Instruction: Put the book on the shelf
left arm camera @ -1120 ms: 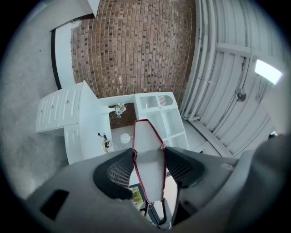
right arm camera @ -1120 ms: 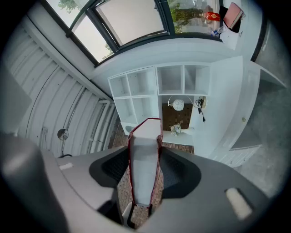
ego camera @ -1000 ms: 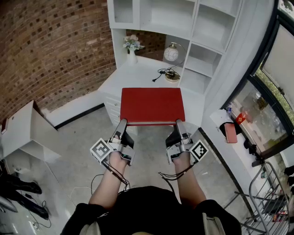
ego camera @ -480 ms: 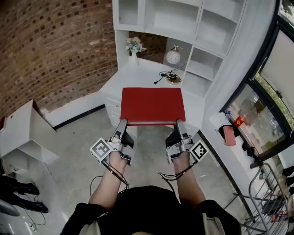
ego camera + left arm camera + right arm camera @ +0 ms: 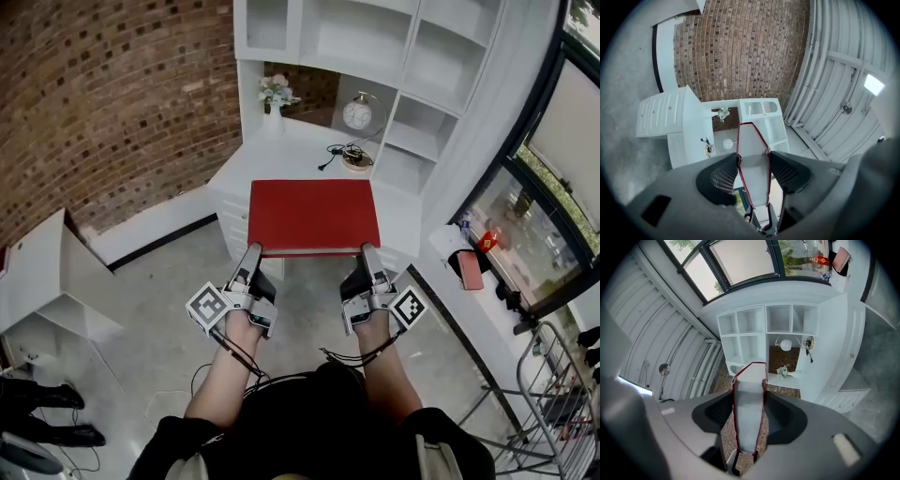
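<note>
Between the two tongs, the red book [image 5: 312,217] is carried flat, cover up. Its near edge is clamped at one corner by the left tongs [image 5: 250,261] and at the other by the right tongs [image 5: 369,260]. Each gripper view shows the book filling the gap between that pair's jaws, pads pressed on both covers. The book reaches out ahead of the tongs' tips, in the air. In the head view it overlaps the front of the white counter [image 5: 281,155], with the shelf [image 5: 375,42] farther ahead and higher. For a clean carry, I judge both tongs should travel together at one height so the book neither twists nor sags. Its far edge should lift clear of the clock [image 5: 356,114] and the vase of flowers [image 5: 272,94] beyond it before it is aimed at an open compartment.
</note>
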